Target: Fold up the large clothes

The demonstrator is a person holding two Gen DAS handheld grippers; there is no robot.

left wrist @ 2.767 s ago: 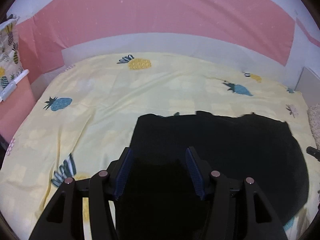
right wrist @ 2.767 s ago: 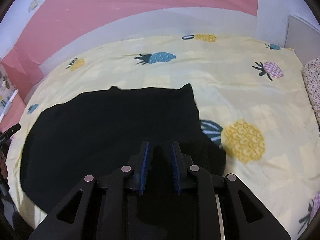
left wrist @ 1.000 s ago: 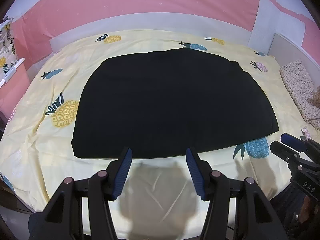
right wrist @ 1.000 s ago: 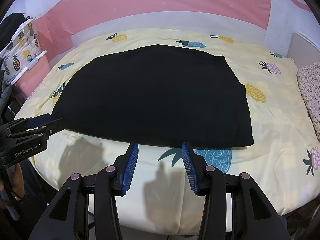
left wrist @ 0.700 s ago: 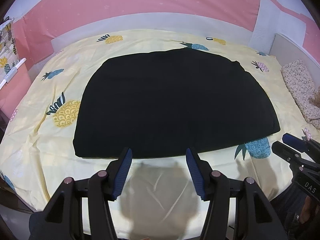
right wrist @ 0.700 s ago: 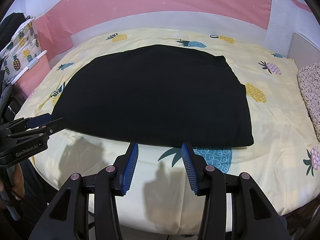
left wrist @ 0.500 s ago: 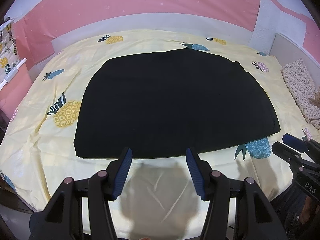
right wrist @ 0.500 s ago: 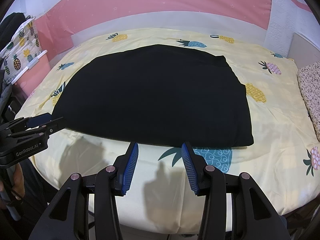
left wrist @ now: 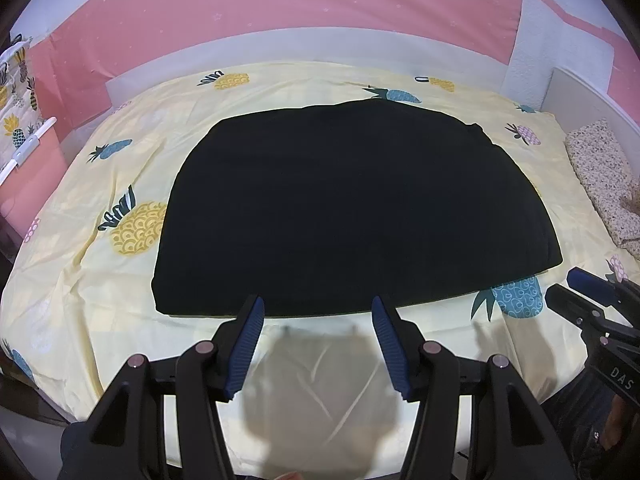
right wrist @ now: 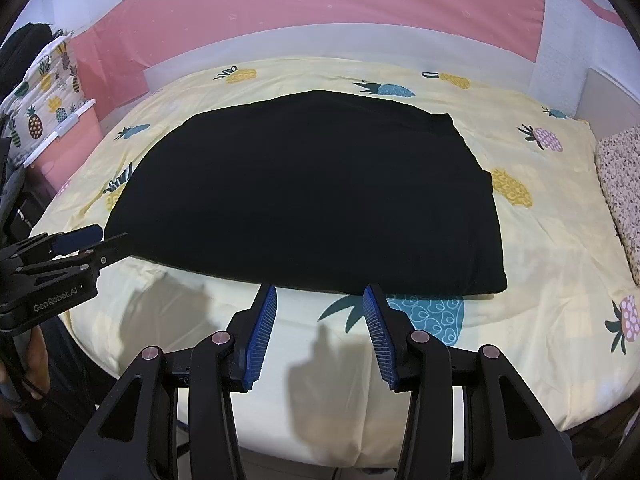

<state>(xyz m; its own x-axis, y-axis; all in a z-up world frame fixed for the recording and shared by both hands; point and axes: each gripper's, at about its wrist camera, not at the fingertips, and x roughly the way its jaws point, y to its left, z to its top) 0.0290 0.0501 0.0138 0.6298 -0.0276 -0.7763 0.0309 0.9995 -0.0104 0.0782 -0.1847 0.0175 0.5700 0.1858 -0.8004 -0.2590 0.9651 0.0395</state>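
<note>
A black garment (left wrist: 352,208) (right wrist: 312,196) lies flat and folded on a yellow pineapple-print bed sheet (left wrist: 80,280) (right wrist: 560,248). My left gripper (left wrist: 318,308) hovers open over the sheet just in front of the garment's near edge, with nothing between its blue pads. My right gripper (right wrist: 320,296) is open too, above the near edge towards the garment's right end, and holds nothing. Each gripper shows in the other's view: the right gripper (left wrist: 576,292) at the right edge, the left gripper (right wrist: 84,244) at the left edge.
A pink and white wall (left wrist: 280,12) runs behind the bed. A speckled pillow (left wrist: 604,184) (right wrist: 620,184) lies at the bed's right side. A pineapple-print cloth on a rail (right wrist: 44,92) hangs at the left. A hand (right wrist: 32,356) holds the left gripper's handle.
About three seconds ago both grippers were low over the black garment; they have since pulled back to the bed's near edge. Over the last second nothing has moved.
</note>
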